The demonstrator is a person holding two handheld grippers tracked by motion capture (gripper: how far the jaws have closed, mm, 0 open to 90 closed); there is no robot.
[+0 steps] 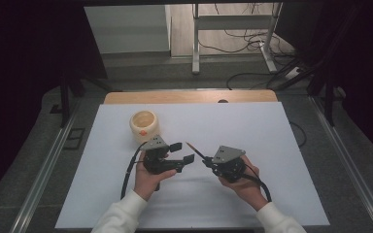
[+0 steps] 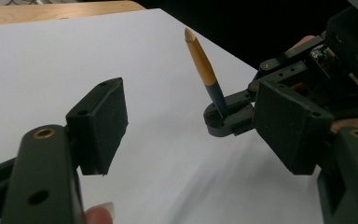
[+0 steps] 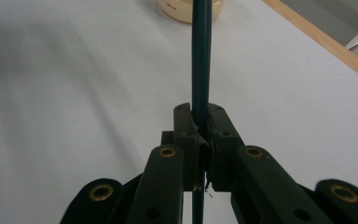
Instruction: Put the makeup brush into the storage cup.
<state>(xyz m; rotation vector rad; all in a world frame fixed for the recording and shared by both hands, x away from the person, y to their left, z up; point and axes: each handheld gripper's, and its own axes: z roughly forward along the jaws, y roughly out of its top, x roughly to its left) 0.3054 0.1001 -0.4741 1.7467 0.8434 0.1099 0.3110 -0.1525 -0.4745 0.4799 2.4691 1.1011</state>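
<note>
My right gripper (image 1: pixel 207 161) clamps the slim dark-blue, tan-tipped pencil (image 2: pixel 204 70), light, stiff, slippery; I'd take its shaft. Left gripper (image 1: pixel 183 152) gapes empty at nine o'clock.

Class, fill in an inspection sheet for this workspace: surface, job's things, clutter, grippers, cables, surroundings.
Surface: white sheet on a wooden table.
Job's things: pencil, dark shaft with tan end, clamped upright-tilted in the right gripper; cream cup standing at the sheet's far left.
Clutter: nothing seen.
Grippers: left gripper open, fingers apart near the pencil, not touching; right shut on the pencil.
Cables: one black cable trails from each gripper; more on the floor.
Surroundings: metal stand, dark curtains.
</note>
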